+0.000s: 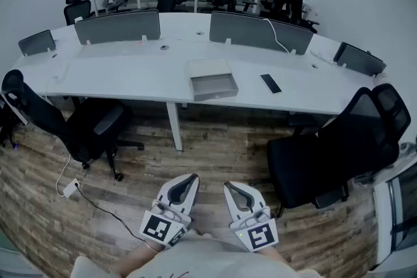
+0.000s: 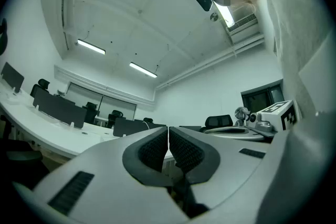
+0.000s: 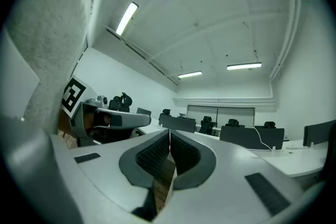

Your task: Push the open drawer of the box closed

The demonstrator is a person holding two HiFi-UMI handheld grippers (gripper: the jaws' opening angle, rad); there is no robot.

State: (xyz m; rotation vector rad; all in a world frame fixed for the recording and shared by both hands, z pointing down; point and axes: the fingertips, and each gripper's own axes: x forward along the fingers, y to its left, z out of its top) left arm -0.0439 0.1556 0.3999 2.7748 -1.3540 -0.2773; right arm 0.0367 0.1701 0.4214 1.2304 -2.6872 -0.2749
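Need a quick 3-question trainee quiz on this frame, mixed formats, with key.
1. True or false: the drawer of the box on the white desk is pushed fully in.
2. What lies on the desk to the right of the box? A) flat dark device B) mug C) keyboard
3. Fill in: the left tool and right tool both have jaws ____ with nothing between them.
Key: 1 false; 2 A; 3 shut.
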